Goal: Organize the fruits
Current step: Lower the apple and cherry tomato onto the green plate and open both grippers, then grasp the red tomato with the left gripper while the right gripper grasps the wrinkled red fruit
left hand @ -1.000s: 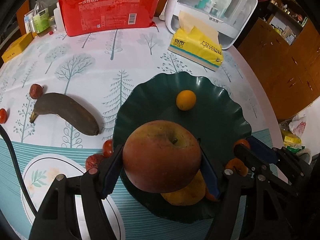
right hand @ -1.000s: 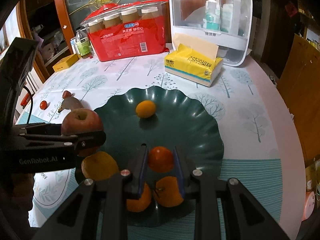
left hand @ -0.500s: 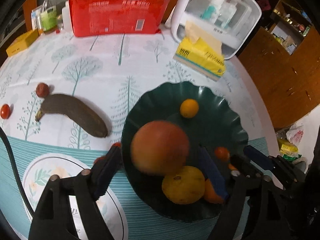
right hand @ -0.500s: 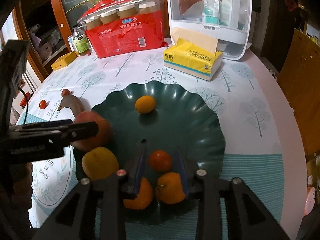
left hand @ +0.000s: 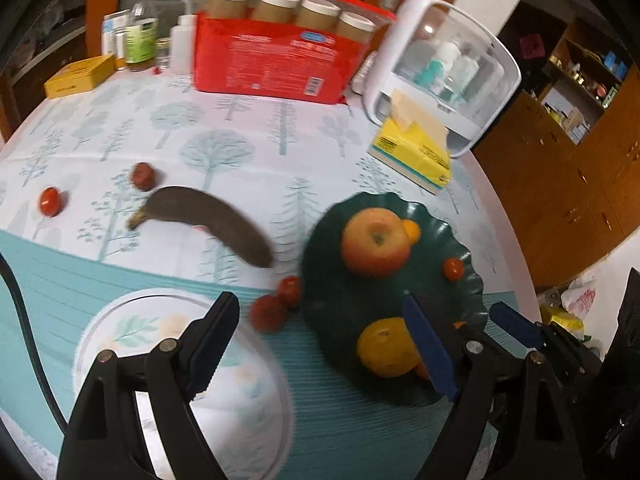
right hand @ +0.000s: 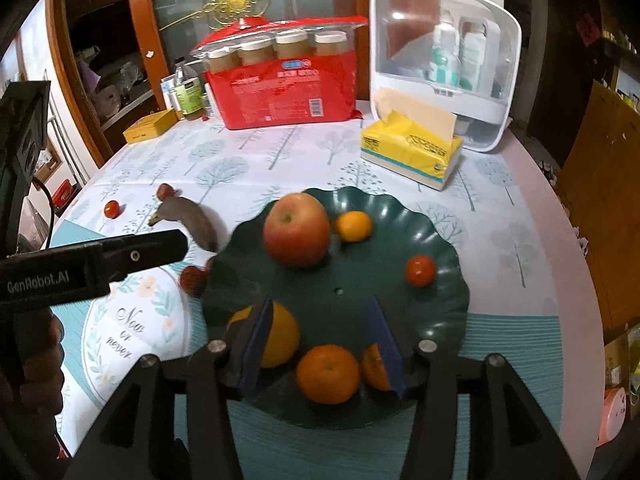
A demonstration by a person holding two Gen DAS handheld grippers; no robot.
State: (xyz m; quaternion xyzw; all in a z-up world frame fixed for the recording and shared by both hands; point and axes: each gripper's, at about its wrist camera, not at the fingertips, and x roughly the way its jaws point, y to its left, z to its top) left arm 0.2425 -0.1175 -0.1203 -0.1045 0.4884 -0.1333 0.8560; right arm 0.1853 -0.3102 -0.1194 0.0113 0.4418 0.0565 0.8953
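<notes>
A dark green scalloped plate holds a red apple, a small orange, a red tomato, a large yellow orange and two oranges at the near rim. My left gripper is open and empty, above the plate's left rim. My right gripper is open and empty over the plate's near side. A dark overripe banana lies on the cloth left of the plate, with small red fruits around it.
A yellow tissue box, a white lidded caddy and a red pack of jars stand at the back. A yellow tin and bottles stand at the back left. The table edge curves at the right.
My left gripper let go of the apple onto the plate and pulled back left. My right gripper opened, released the tomato onto the plate and drew back.
</notes>
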